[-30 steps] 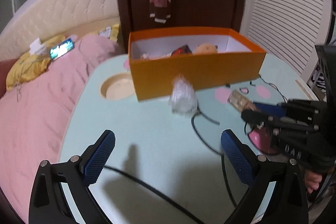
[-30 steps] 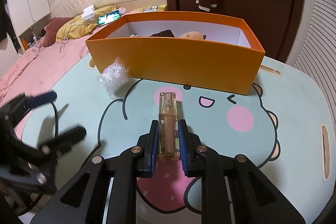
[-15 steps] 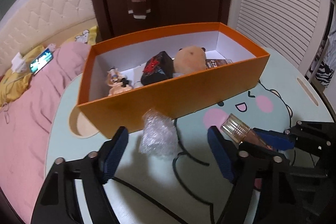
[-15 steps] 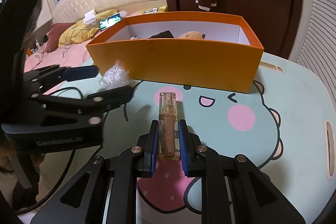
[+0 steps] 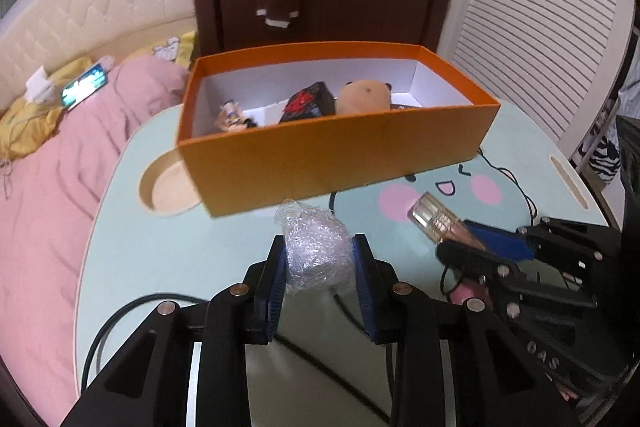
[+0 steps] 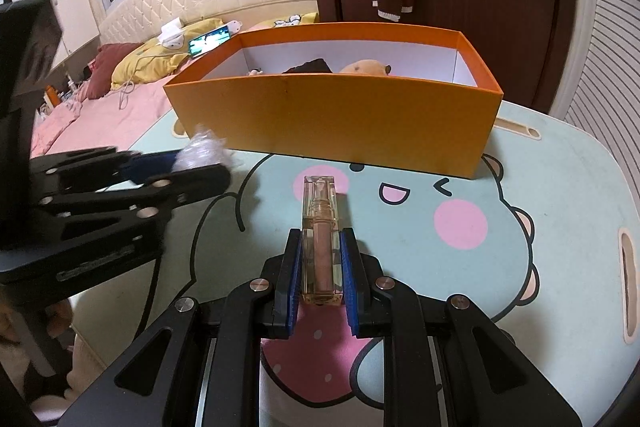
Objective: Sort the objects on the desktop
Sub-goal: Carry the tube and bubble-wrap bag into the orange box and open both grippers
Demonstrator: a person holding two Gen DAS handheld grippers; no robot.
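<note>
Desk [image 5: 168, 259] first: a pale green top printed with a cartoon bear face, set beside a bed [image 5: 52, 187] with pink covers. On it stands the orange box [image 5: 332, 159], open, already holding 1 small figure [image 5: 232, 117], 1 dark packet [image 5: 308, 103] and 1 brown plush toy [image 5: 364, 95]. Only 2 loose things show on this side of the box, and each now sits in a tool.

Compared with a second ago, the left tool [image 5: 320, 259] has come forward from well short of the wad of clear plastic wrap [image 5: 316, 251], with its jaws spread wide, to straddle it; the jaws are closing now with the wad between them and the blue pads appear to be touching its sides. The wad itself lies just in front of the box's near wall. That suggests the pick-up is nearly made, and a lift over the wall into the box would be the likely next step.

The right tool [image 6: 322, 267] has not changed: clamped narrow on the clear lip gloss tube [image 6: 320, 239], which points toward the box, near the desk; I cannot tell whether it touches.

Writing: a few raised letters on the right tool's body, as the left camera shows it, too blurred to read. The dark packet's red print is not legible either.
</note>
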